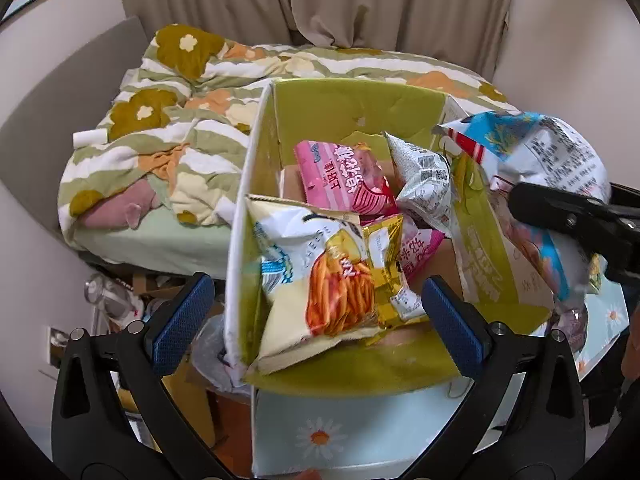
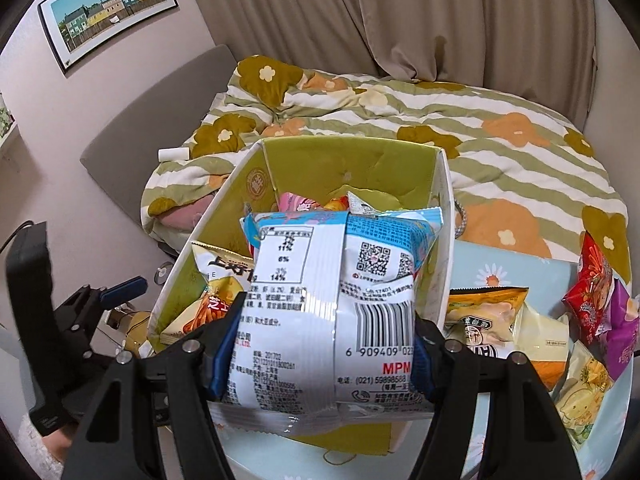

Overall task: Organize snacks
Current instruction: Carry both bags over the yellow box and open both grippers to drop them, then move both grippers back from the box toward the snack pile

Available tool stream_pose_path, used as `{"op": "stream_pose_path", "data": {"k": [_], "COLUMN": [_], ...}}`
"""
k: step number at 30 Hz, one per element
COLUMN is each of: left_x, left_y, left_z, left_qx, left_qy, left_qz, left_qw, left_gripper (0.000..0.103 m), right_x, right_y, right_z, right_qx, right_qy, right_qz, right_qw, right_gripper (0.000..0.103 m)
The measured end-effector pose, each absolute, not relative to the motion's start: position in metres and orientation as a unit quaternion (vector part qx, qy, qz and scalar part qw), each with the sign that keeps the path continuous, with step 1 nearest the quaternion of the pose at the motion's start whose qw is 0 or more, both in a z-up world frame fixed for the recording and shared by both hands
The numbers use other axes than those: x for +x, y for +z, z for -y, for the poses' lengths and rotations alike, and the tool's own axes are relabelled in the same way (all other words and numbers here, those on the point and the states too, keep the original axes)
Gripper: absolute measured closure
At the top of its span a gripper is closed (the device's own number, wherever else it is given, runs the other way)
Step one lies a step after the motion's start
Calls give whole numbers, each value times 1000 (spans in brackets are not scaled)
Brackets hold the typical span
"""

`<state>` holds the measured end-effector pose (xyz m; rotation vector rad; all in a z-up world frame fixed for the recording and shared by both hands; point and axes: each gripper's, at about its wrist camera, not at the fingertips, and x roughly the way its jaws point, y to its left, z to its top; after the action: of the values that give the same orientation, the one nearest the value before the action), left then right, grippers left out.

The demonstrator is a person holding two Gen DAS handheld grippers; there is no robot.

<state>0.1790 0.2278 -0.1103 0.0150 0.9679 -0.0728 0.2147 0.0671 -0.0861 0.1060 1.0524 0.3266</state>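
Several snacks [image 2: 532,332] crowd daisy-print table [image 2: 500,272] — bed [image 2: 500,152] seemingly adjacent.

Glossy crinkled plastic snack bag [image 2: 332,300], matt cardboard box [image 1: 352,108], soft cloth quilt [image 2: 500,152]

A small table [image 2: 520,268] with a pale blue daisy-print cover carries an open cardboard box [image 2: 442,240]. Loose snack packets [image 2: 484,312] lie on the cover just beside the box.
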Motion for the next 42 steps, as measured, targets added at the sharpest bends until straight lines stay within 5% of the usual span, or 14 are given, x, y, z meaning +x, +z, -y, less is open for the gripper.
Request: {"op": "stream_pose_path", "data": {"k": [11,12,15,27,42], "left_x": [172,172,172,174,165], "left_y": [-104,-105,-113,-128,-85], "left_z": [-241,-241,-240,-235,-201], "left_qx": [10,9,16,24,37], "left_qy": [-23,-23,-23,-35,-71], "left_qz": [-459,-461,-467,-479,-439], "left_qw": [888,887,884,877,895], "left_gripper": [0,0,0,0,0], "right_x": [225,226,225,212,186], "right_y": [-98,-102,-111,-124,-66], "right_z": [-80,-80,-74,-61,-31], "right_qx": [71,75,96,79,72], "right_qy": [157,156,149,125,109], "right_qz": [-504,-506,-505,-506,-481], "right_qw": [846,845,845,850,867], "right_gripper": [36,33,1,0,0]}}
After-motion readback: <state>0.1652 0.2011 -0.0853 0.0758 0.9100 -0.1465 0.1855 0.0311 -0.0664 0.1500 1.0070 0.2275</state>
